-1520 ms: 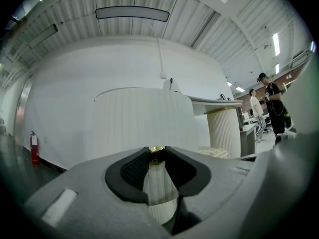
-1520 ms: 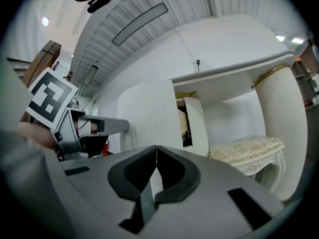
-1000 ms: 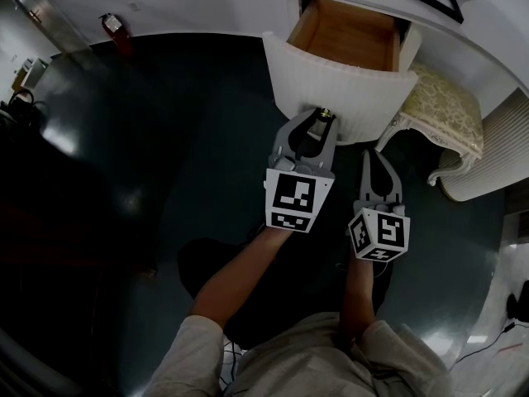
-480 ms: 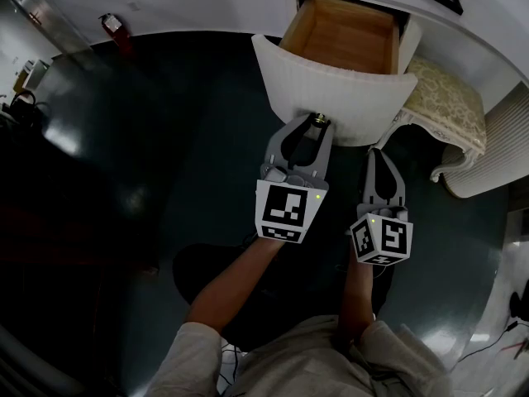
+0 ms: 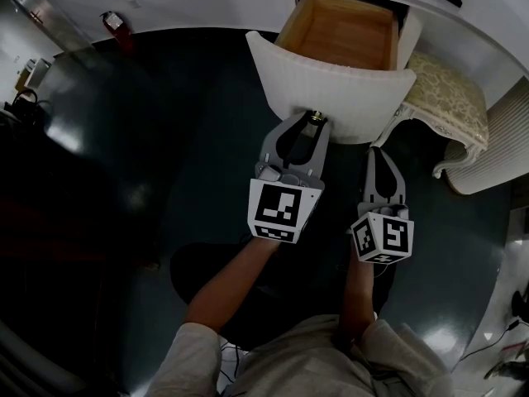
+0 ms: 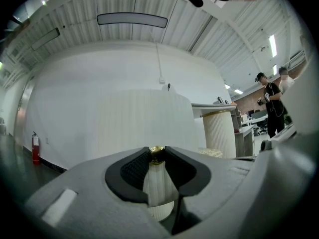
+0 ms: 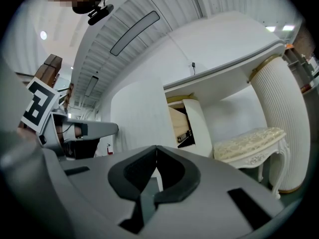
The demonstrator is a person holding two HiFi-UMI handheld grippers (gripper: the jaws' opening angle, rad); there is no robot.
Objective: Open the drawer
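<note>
The white ribbed-front drawer with a wooden inside (image 5: 339, 81) is drawn well out of the white table (image 5: 450, 19). Its small brass knob (image 6: 157, 154) is gripped by the jaws of the left gripper (image 5: 314, 119), while the right gripper (image 5: 378, 152) is held beside it, jaws closed together on nothing. As the round knob is pinched only at the jaw tips, it could be lost under a skewed pull, or the drawer dragged off its runners by too long a pull. A dark glossy floor (image 5: 165, 139) is seen below, with a cream upholstered stool (image 5: 446, 106) just right of the drawer.
</note>
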